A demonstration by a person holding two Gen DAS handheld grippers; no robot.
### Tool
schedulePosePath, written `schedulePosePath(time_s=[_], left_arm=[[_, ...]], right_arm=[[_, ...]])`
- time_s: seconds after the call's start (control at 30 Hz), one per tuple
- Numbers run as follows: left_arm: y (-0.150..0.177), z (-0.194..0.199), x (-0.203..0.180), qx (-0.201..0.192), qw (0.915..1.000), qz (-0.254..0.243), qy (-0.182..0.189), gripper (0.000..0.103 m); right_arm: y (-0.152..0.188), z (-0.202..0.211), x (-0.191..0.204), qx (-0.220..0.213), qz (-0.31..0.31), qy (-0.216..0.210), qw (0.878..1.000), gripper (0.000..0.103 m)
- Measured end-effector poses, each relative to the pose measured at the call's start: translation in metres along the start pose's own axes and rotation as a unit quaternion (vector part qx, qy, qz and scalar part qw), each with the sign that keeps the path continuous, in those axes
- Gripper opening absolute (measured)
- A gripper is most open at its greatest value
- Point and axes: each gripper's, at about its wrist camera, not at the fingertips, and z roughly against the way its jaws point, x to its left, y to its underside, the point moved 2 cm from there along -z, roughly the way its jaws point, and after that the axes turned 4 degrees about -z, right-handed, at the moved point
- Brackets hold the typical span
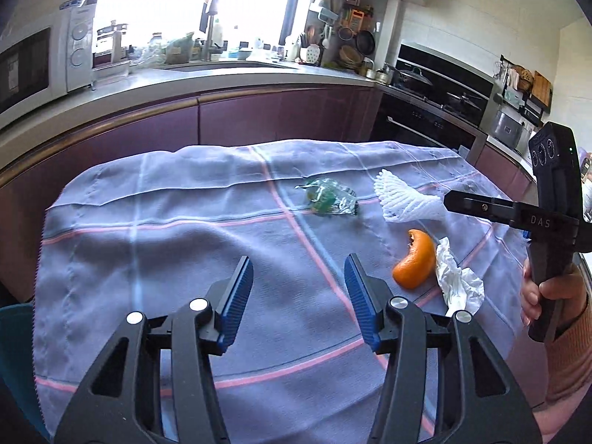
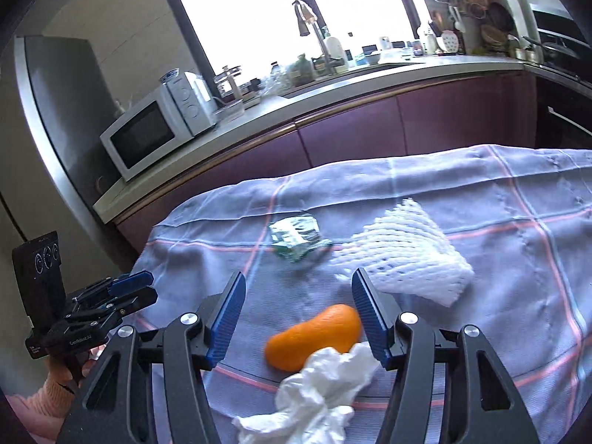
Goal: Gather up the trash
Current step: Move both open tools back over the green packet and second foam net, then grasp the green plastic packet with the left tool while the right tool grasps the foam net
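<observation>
Four pieces of trash lie on the lilac checked tablecloth (image 1: pixel 177 244): an orange peel (image 1: pixel 416 259) (image 2: pixel 314 336), a crumpled white tissue (image 1: pixel 457 281) (image 2: pixel 318 388) touching it, a white foam fruit net (image 1: pixel 403 199) (image 2: pixel 403 259) and a crumpled green-and-clear plastic wrapper (image 1: pixel 329 198) (image 2: pixel 296 238). My left gripper (image 1: pixel 299 259) hangs open over bare cloth, left of the peel, holding nothing. My right gripper (image 2: pixel 299 273) is open above the peel and tissue, which show between its fingers without touching the pads.
A purple kitchen counter (image 1: pixel 259 85) curves behind the table, with a white microwave (image 2: pixel 148 137) at its left, a sink and a stove (image 1: pixel 436 100) to the right. A hand (image 1: pixel 532 292) holds the right gripper's handle at the table's right edge.
</observation>
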Motion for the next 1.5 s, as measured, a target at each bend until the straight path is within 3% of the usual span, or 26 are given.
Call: schedulePosePath(time_s=[0.23, 0.47, 0.7, 1.03, 1.2, 1.37, 1.4, 1.47, 1.5], left_arm=[[-0.026, -0.046, -0.033, 0.017, 0.9993, -0.028, 0.014, 0.051], [-0.046, -0.078, -0.041, 0.038, 0.9985, -0.032, 0.024, 0.051], [-0.057, -0.113, -0.046, 0.064, 0.9967, -0.017, 0.046, 0.049], [-0.065, -0.142, -0.046, 0.092, 0.9949, -0.01, 0.04, 0.048], [-0.07, -0.152, -0.043, 0.101, 0.9934, 0.011, 0.052, 0.039], [-0.073, -0.158, -0.044, 0.109, 0.9917, 0.022, 0.064, 0.017], [-0.073, -0.158, -0.045, 0.109, 0.9916, 0.022, 0.066, 0.015], [-0.072, -0.158, -0.045, 0.109, 0.9914, 0.023, 0.069, 0.009], [-0.072, -0.157, -0.045, 0.107, 0.9914, 0.023, 0.071, 0.008]], right_arm=[[0.001, 0.001, -0.041, -0.001, -0.03, 0.029, 0.999, 0.063], [0.001, -0.003, -0.064, 0.0, -0.052, 0.039, 0.998, 0.063], [-0.001, -0.01, -0.07, 0.006, -0.062, 0.033, 0.998, 0.063], [-0.005, -0.019, -0.073, 0.014, -0.064, 0.032, 0.997, 0.062], [-0.006, -0.028, -0.076, 0.027, -0.069, 0.035, 0.997, 0.061], [-0.006, -0.035, -0.072, 0.038, -0.065, 0.033, 0.997, 0.036], [-0.006, -0.036, -0.072, 0.039, -0.066, 0.032, 0.997, 0.033], [-0.006, -0.036, -0.07, 0.04, -0.065, 0.025, 0.997, 0.015], [-0.006, -0.036, -0.07, 0.041, -0.065, 0.023, 0.997, 0.014]])
